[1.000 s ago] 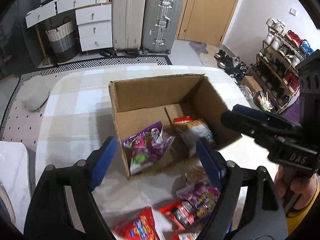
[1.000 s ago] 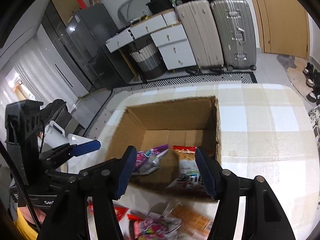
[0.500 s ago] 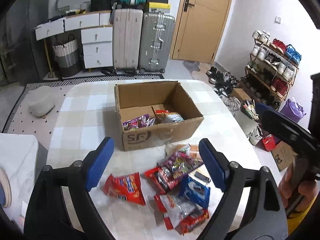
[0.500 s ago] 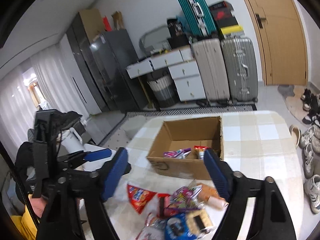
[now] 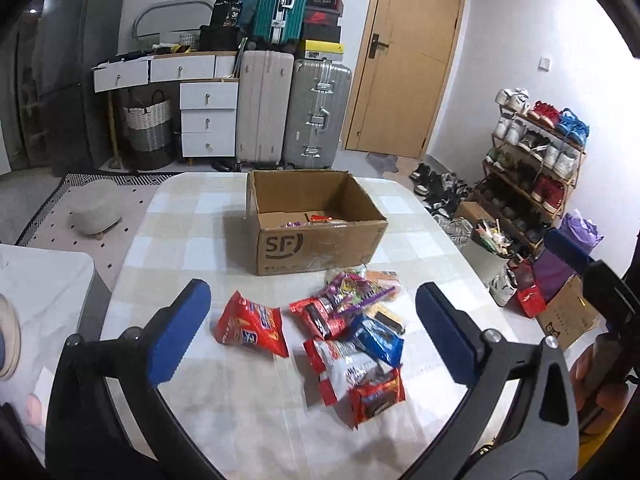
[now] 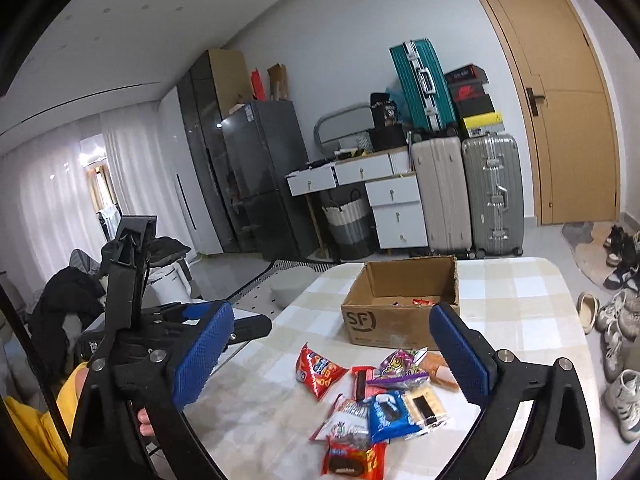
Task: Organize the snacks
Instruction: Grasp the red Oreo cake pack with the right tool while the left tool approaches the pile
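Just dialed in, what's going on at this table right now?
A person is sorting snacks into the cardboard box with a gripper in each hand. The left gripper and right gripper are both empty, jaws opening, hanging above the snack pile on the checked table. A few packets already lie in the box. The red chip bag sits a little apart from the pile.

Pale walls, a wooden door (image 5: 404,56), suitcases (image 5: 292,108) beside white drawers (image 5: 206,120), a shoe rack (image 5: 536,160) at right; white curtains (image 6: 52,200) glow, probably over a window.
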### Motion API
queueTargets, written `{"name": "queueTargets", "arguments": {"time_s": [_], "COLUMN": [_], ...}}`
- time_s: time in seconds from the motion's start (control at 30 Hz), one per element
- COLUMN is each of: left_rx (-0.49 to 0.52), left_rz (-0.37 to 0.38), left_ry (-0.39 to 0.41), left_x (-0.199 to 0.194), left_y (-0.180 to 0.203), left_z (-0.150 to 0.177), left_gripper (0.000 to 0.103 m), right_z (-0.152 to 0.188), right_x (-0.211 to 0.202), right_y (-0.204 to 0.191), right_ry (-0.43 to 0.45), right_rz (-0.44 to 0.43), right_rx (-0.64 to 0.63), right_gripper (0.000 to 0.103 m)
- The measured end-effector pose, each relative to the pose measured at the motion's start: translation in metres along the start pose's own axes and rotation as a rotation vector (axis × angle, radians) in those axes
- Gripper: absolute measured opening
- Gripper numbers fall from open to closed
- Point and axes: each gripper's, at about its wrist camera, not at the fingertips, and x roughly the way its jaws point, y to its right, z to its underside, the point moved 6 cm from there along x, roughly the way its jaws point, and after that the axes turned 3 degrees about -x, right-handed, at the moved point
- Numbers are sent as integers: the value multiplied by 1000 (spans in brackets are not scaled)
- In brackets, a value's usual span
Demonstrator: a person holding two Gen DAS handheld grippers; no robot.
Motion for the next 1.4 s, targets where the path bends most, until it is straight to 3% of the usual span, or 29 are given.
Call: {"name": "queueTargets", "arguments": {"time_s": [0.2,0.43,0.93,1.23,1.3,1.4], "left_rx": [-11,-24,-73,-113,-114,-118], "left_rz": [15,26,20,1,2,7], "left_ry": [-63,-161,-268,-315,-321,-331], "left_x": [-9,30,114,144,148,156], "left_y": [-4,-7,-31,-53,-55,-58], "left_z": [42,78,117,137,138,140], "left_gripper": [102,102,102,102,102,102], "right_z": [25,58,174,208,211,217], "right_x": [-21,-23,67,119,126,133], "right_y": [-6,1,25,26,27,28], "right_ry": [16,14,-309,-475,-493,-522], "right_rz": [29,29,5,21,37,40], "right_rx": [-12,4,118,99,88,97], "right_gripper": [100,100,100,100,97,77]}}
